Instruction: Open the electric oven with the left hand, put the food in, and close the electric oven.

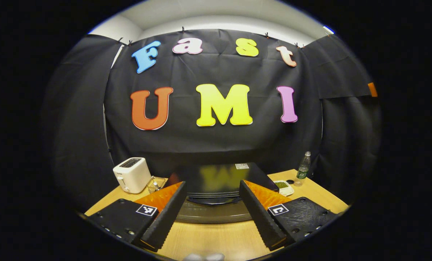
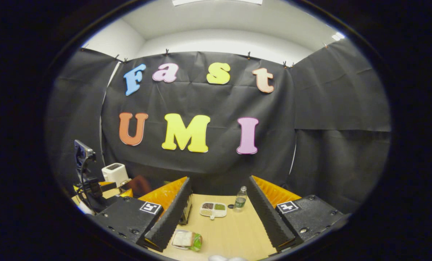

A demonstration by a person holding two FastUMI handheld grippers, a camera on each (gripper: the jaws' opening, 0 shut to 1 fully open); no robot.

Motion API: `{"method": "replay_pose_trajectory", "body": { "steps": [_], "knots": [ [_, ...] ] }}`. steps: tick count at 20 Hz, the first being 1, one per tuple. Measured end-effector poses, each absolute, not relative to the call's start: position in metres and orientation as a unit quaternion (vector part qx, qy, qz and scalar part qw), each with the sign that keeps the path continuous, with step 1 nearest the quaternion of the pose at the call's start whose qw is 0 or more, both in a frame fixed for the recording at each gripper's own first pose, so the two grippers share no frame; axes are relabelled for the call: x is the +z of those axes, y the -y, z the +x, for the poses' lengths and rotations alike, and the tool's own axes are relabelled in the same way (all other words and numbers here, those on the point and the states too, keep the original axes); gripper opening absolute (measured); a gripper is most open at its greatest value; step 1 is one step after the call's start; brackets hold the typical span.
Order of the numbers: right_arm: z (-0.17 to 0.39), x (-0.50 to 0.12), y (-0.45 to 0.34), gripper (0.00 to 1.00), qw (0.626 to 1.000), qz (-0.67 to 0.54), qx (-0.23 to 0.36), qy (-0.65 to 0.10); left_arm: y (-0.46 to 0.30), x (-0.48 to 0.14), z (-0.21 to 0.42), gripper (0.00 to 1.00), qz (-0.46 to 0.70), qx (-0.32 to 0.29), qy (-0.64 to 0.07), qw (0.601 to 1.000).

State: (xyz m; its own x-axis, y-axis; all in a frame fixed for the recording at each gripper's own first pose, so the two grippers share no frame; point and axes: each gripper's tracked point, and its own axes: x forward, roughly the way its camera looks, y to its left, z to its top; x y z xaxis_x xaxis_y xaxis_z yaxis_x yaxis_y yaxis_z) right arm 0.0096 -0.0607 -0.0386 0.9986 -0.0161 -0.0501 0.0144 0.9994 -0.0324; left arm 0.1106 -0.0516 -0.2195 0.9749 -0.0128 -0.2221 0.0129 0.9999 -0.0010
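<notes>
The black electric oven (image 1: 216, 181) stands straight ahead in the left gripper view, its door shut and its glossy top mirroring the wall. My left gripper (image 1: 214, 217) is open just in front of it, a finger on either side of the oven front, touching nothing. In the right gripper view, my right gripper (image 2: 218, 217) is open over the wooden table (image 2: 234, 232). A small tray with a sandwich and greens (image 2: 187, 239) lies close below its left finger (image 2: 170, 214). The left gripper's body (image 2: 89, 185) shows far left there.
A white toaster (image 1: 131, 174) and a small wire rack (image 1: 156, 184) sit left of the oven. Right of it are a divided dish of food (image 2: 213, 209), a dark bottle cap and a plastic bottle (image 2: 240, 199). Black cloth walls close in the table.
</notes>
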Motion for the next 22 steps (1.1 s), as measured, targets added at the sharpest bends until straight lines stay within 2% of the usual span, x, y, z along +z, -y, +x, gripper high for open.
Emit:
{"method": "replay_pose_trajectory", "body": {
  "steps": [6, 11, 12, 13, 16, 17, 18, 19, 20, 21, 22],
  "knots": [
    [0.022, -0.058, 0.074, 0.96, 0.998, -0.030, -0.015, -0.059, 0.054, -0.269, 0.156, 0.95, 0.006, 0.001, -0.143, 0.990],
    [0.034, -0.068, 0.071, 0.96, 0.997, -0.030, -0.007, -0.075, 0.049, -0.302, 0.170, 0.95, 0.008, 0.004, -0.181, 0.983],
    [0.036, -0.070, 0.069, 0.96, 0.997, -0.028, -0.004, -0.078, 0.049, -0.302, 0.171, 0.89, 0.009, 0.002, -0.179, 0.984],
    [0.037, -0.071, 0.067, 0.96, 0.997, -0.027, -0.001, -0.079, 0.050, -0.302, 0.171, 0.98, 0.010, 0.001, -0.179, 0.984],
    [0.039, -0.073, 0.066, 0.96, 0.997, -0.026, 0.002, -0.079, 0.048, -0.304, 0.168, 0.98, 0.008, 0.001, -0.185, 0.983],
    [0.038, -0.072, 0.065, 1.00, 0.997, -0.026, 0.003, -0.078, 0.048, -0.304, 0.166, 0.98, 0.007, 0.001, -0.184, 0.983],
    [0.038, -0.073, 0.065, 0.96, 0.997, -0.027, 0.003, -0.079, 0.048, -0.304, 0.164, 0.99, 0.006, 0.001, -0.184, 0.983],
    [0.038, -0.073, 0.066, 0.96, 0.997, -0.029, 0.003, -0.078, 0.048, -0.304, 0.160, 0.99, 0.007, 0.001, -0.184, 0.983],
    [0.038, -0.074, 0.065, 1.00, 0.996, -0.030, 0.005, -0.078, 0.049, -0.304, 0.155, 0.98, 0.006, 0.001, -0.181, 0.983],
    [0.037, -0.074, 0.064, 0.96, 0.996, -0.032, 0.006, -0.079, 0.049, -0.305, 0.149, 0.98, 0.007, 0.001, -0.182, 0.983],
    [0.036, -0.076, 0.064, 0.96, 0.996, -0.032, 0.009, -0.079, 0.049, -0.306, 0.143, 0.99, 0.008, 0.000, -0.181, 0.984]
  ]
}}
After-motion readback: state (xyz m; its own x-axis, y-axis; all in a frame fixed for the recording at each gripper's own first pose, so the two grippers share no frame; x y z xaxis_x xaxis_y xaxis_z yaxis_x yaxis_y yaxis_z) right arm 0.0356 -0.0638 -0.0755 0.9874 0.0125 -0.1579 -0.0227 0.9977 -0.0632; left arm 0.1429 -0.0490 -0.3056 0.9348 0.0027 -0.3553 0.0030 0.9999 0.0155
